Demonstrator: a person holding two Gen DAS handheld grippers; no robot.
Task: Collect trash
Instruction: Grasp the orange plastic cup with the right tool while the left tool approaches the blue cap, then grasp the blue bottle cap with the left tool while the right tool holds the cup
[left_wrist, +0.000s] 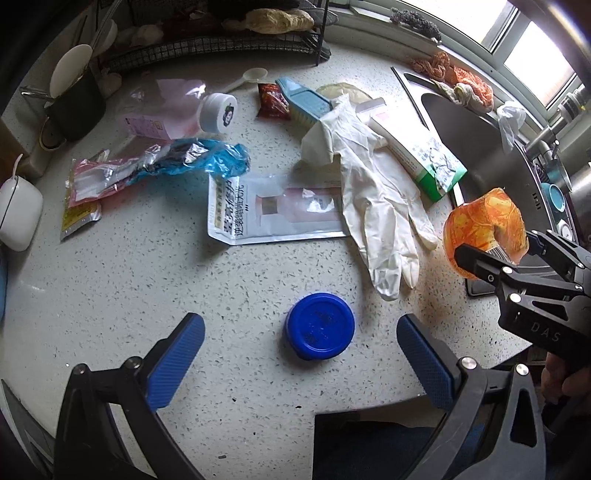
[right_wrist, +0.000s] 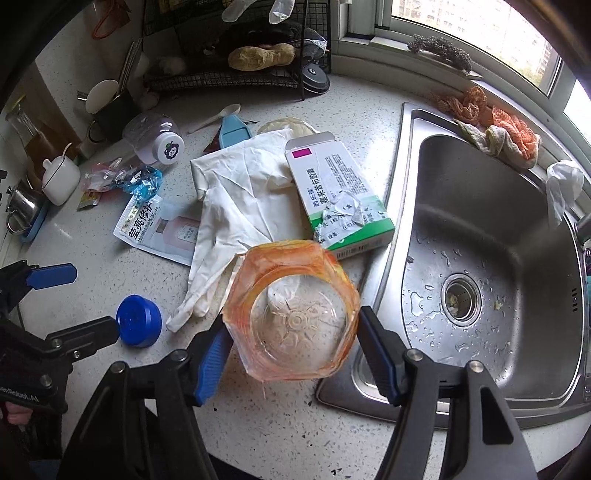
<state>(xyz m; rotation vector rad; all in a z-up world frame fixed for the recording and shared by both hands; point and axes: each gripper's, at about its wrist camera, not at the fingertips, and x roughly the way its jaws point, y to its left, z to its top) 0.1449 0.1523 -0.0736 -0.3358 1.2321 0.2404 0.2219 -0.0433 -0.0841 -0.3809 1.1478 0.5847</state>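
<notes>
An orange see-through plastic cup (right_wrist: 291, 280) sits between the blue pads of my right gripper (right_wrist: 293, 332), which is shut on it just left of the sink edge. The left wrist view shows the same cup (left_wrist: 480, 218) in that gripper (left_wrist: 498, 245). A blue round lid (left_wrist: 319, 325) lies flat on the speckled counter (left_wrist: 147, 277). My left gripper (left_wrist: 299, 325) stands open on both sides of the lid, its pads well apart from it. The right wrist view shows the lid (right_wrist: 138, 319) beside the left gripper (right_wrist: 92, 301).
A white glove (left_wrist: 369, 192), a green and white medicine box (left_wrist: 417, 151), a white sachet (left_wrist: 273, 206), blue and pink wrappers (left_wrist: 155, 166) and a small white jar (left_wrist: 218, 112) litter the counter. The steel sink (right_wrist: 480, 229) lies right. A black rack (right_wrist: 229, 55) stands behind.
</notes>
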